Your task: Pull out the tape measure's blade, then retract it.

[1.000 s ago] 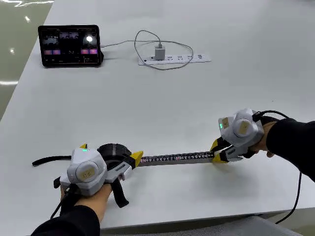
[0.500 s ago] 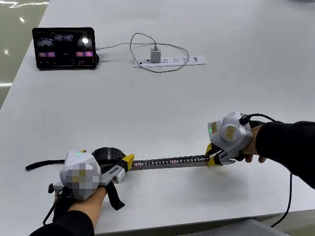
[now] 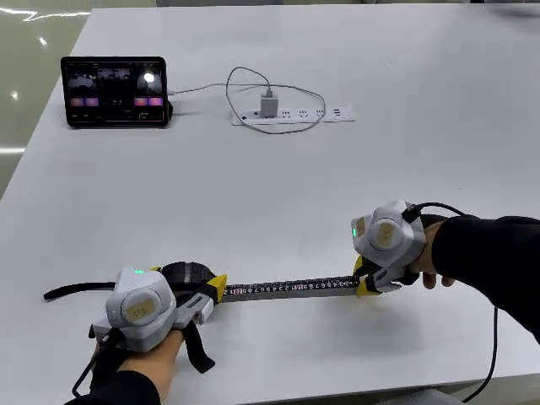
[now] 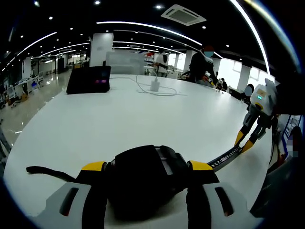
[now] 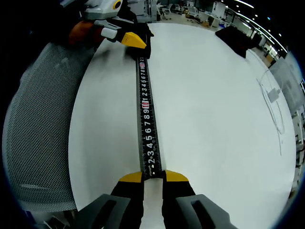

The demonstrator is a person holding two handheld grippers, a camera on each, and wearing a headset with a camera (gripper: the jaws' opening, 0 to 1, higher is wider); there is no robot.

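A black tape measure case (image 3: 187, 276) (image 4: 143, 174) lies on the white table near the front left, and my left gripper (image 3: 211, 291) (image 4: 147, 167) is shut on it between yellow-tipped jaws. Its dark blade (image 3: 287, 288) (image 5: 145, 119) with white numbers runs flat along the table to the right. My right gripper (image 3: 363, 285) (image 5: 153, 176) is shut on the blade's free end. In the left gripper view the blade (image 4: 228, 155) reaches off to the right gripper (image 4: 244, 141). In the right gripper view the left gripper (image 5: 136, 39) sits at the blade's far end.
A black strap (image 3: 74, 290) trails left from the case. At the back left stands a lit tablet (image 3: 116, 90), and a white power strip (image 3: 295, 114) with a charger (image 3: 268, 105) and looped cable lies behind the middle. The table's front edge is close to both hands.
The right gripper has moved a little left toward the case, so slightly less blade lies out. The left gripper still holds the case. The head camera has shifted.
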